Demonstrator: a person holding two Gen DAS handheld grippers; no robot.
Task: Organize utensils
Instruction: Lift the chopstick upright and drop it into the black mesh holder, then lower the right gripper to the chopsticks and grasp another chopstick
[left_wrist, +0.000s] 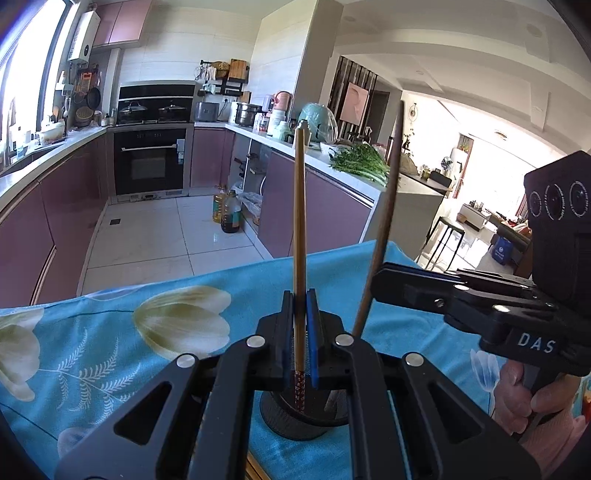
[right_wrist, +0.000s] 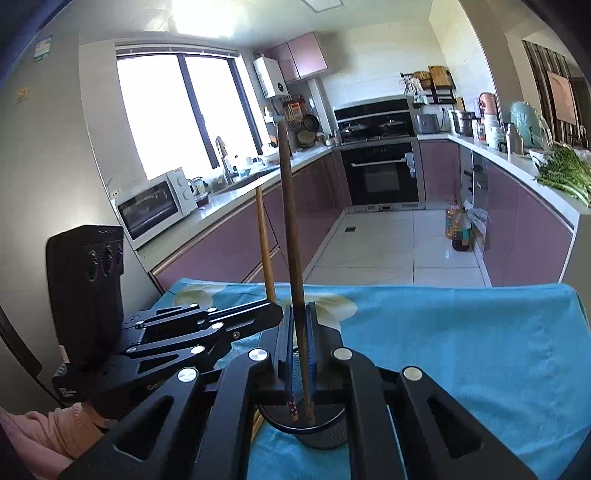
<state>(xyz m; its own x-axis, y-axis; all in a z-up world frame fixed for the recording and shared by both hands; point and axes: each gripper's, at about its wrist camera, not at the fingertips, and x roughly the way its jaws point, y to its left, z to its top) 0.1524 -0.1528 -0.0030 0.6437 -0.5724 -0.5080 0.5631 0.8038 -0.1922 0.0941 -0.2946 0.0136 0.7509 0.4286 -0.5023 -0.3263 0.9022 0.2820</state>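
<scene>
A black mesh cup stands on the blue flowered cloth. My left gripper is shut on a light bamboo chopstick, held upright with its patterned tip inside the cup. My right gripper is shut on a dark brown chopstick, also upright with its tip in the cup. The right gripper shows in the left wrist view at the right, holding the dark chopstick. The left gripper and bamboo chopstick show at the left in the right wrist view.
The clothed table ends a short way ahead, with tiled kitchen floor beyond. Oil bottles stand on the floor by purple cabinets. Greens lie on the counter. A white microwave sits on the left counter.
</scene>
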